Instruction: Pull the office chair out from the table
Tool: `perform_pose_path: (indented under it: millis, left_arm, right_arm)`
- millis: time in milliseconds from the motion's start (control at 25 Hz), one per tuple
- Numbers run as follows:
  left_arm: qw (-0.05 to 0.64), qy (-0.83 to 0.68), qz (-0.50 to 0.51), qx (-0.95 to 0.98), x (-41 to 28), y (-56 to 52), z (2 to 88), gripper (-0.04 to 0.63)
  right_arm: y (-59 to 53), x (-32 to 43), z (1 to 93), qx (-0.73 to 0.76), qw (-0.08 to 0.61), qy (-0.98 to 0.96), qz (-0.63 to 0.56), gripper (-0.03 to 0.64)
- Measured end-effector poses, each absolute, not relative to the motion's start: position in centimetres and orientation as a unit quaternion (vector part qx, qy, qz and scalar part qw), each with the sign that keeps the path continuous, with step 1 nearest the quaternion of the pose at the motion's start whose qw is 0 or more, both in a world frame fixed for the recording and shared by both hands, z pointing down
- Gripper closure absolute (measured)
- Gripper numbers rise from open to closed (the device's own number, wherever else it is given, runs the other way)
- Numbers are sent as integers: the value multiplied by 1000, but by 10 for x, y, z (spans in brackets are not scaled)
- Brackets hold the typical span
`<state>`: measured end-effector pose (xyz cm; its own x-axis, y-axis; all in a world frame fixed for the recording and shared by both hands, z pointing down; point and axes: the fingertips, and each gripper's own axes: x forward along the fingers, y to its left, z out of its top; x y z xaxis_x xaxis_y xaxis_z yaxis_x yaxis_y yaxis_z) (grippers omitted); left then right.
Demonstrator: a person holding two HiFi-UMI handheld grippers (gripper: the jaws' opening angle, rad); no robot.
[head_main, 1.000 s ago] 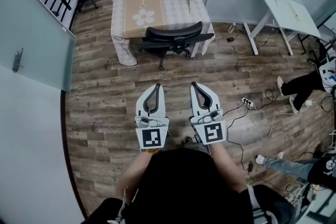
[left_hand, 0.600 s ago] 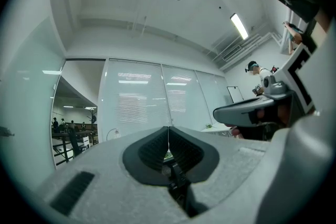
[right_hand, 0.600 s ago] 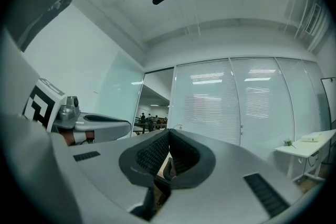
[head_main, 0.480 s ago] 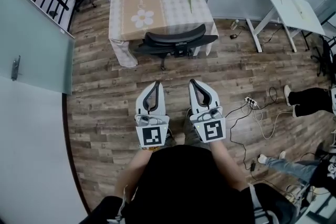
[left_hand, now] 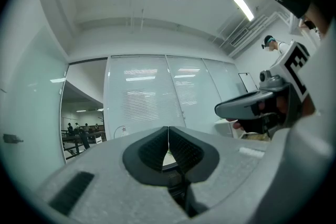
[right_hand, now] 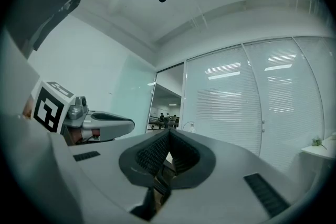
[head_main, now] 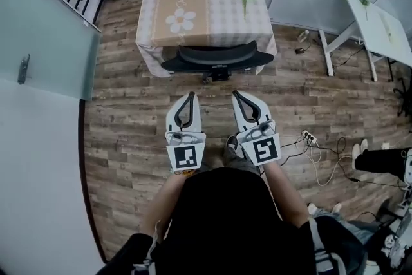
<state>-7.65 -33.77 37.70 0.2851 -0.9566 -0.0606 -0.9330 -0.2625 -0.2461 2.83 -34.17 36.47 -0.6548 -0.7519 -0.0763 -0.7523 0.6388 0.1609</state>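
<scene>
Left tool (head_main: 189,96) and right tool (head_main: 237,94): jaws pressed together, nothing between, held side by side. Office chair (head_main: 217,59) ahead of both tips, near but apart, tucked against counter (head_main: 212,19). Judgement: moderately heavy, probably rolls freely; take the stiff backrest top edge.

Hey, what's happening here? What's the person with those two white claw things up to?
A person stands facing a small cloth-covered table, holding a two-jaw gripper in each hand. The left gripper and right gripper both point toward the black office chair, which is tucked in against the table's near side. Both pairs of jaws are shut with nothing in them, and neither touches the chair, so it has not yet been pulled out.
</scene>
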Motion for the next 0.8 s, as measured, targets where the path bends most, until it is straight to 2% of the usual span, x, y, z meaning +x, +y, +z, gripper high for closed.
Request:
perform_pose_path:
  millis: [160, 320, 480, 800]
  left_arm:
    - [126, 598, -69, -789, -85, -360, 388, 581]
    - [79, 592, -36, -801, -102, -379, 396, 581]
    - [114, 551, -55, -825, -111, -390, 395, 581]
    - [87, 545, -51, -832, -127, -420, 418, 580]
  right_arm:
    - [-367, 32, 375, -407, -8, 909, 84, 611]
    - [-383, 25, 388, -407, -29, 907, 104, 609]
    - [-393, 19, 402, -436, -40, 895, 81, 609]
    - [-424, 54, 403, -505, -24, 861, 56, 609]
